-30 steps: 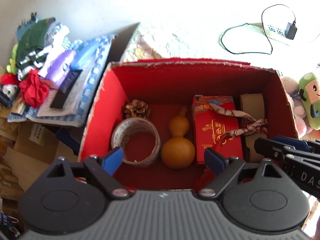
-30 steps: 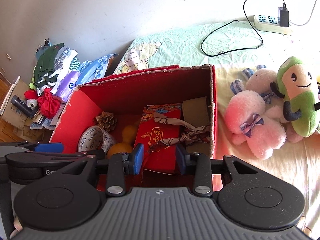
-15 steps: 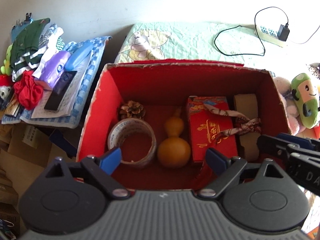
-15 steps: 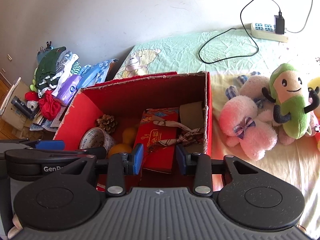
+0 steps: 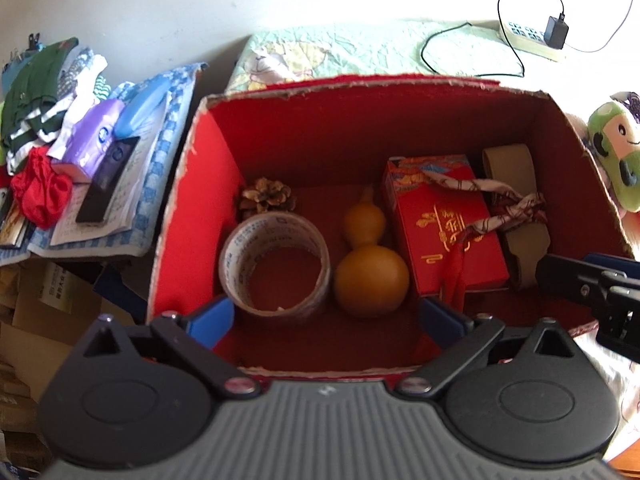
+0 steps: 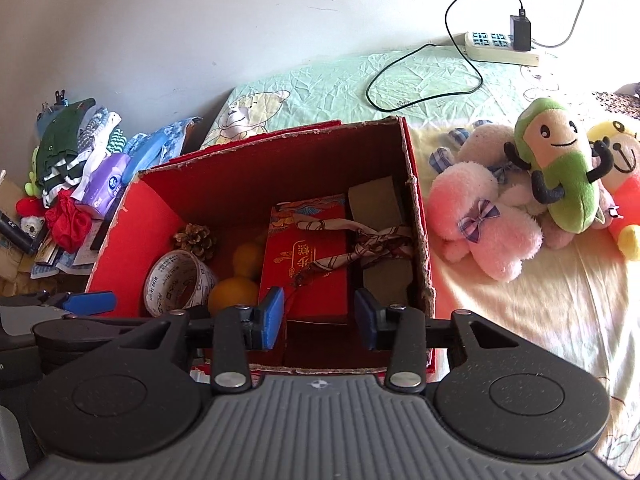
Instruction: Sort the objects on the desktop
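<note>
Box [image 5: 192,216] ahead of both empty grippers; left gripper [image 5: 326,318] jaws wide over tape [image 5: 276,264], gourd [image 5: 370,264]; right gripper [image 6: 318,318] jaws part-open.

The red gift box [image 6: 310,264] is hiding part of the gourd [image 6: 240,276] in the right wrist view. The frame edge is cutting off the yellow plush [image 6: 622,184]. Tape roll [image 5: 276,264] print is reading too small.

gold Chinese characters on red gift box [image 5: 448,232], not legible, tape roll [image 5: 276,266] print unreadable
</note>
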`<state>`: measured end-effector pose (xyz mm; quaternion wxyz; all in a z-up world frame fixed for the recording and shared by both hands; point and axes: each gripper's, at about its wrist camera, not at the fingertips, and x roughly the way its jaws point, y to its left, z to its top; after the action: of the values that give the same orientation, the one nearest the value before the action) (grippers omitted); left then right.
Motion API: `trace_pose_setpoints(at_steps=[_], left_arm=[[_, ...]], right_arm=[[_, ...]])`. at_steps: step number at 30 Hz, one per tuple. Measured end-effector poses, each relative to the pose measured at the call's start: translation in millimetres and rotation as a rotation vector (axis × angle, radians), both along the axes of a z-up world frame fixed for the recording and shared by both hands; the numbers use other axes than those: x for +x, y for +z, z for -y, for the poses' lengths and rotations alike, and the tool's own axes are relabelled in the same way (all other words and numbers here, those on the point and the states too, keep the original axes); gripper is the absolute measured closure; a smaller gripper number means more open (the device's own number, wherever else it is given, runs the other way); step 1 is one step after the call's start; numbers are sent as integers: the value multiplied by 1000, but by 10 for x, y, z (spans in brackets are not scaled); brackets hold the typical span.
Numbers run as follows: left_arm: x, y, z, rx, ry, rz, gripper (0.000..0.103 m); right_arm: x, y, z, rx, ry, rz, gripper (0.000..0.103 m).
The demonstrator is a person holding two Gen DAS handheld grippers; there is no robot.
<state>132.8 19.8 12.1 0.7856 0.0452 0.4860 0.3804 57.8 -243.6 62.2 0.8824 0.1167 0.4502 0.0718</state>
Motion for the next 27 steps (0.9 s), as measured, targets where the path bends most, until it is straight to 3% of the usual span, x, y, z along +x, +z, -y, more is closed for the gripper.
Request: trace_pose_setpoints(at_steps=[13, 18, 20, 27], left_arm=[[-25, -28, -90, 9, 26, -16, 4], [33, -48, -124, -14, 38, -37, 4], [60, -67, -158, -49, 56, -45, 4], [86, -95, -250, -95, 113, -43, 4]], right_arm=[[-122, -70, -134, -57, -24, 6, 56], [-84, -61, -126, -23, -12, -10, 47], [-75, -62, -142, -9, 12, -13, 39], [-64, -51, -124, 18, 43, -19, 35]])
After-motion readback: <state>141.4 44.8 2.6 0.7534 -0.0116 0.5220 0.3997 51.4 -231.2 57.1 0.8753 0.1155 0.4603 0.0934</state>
